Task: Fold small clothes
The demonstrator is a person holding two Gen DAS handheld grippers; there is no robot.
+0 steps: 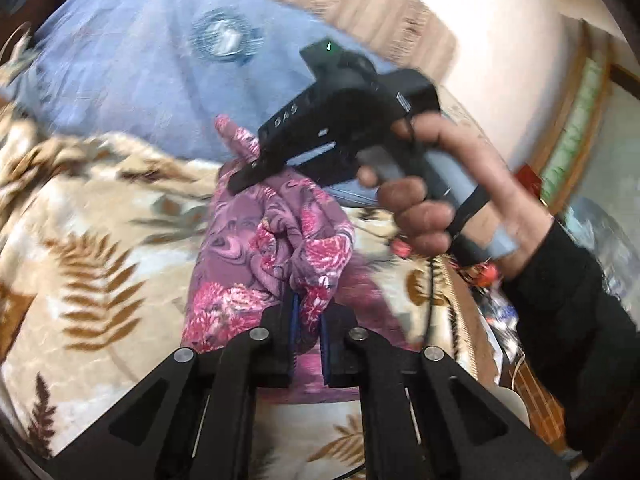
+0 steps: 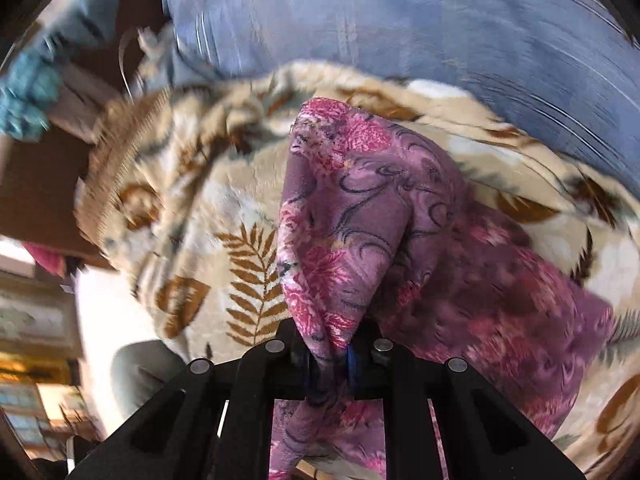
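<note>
A purple garment with pink flowers is lifted off a beige leaf-patterned blanket. My left gripper is shut on a bunched edge of the garment near the bottom of the left wrist view. Beyond it, the right gripper points down into the far end of the cloth, held by a hand in a black sleeve. In the right wrist view the right gripper is shut on a fold of the garment, which hangs from the pads down to the blanket.
A blue sheet covers the bed behind the blanket, also seen as the blue sheet. The bed's edge falls away at the left of the right wrist view toward dark furniture. Clutter lies beside the bed on the right.
</note>
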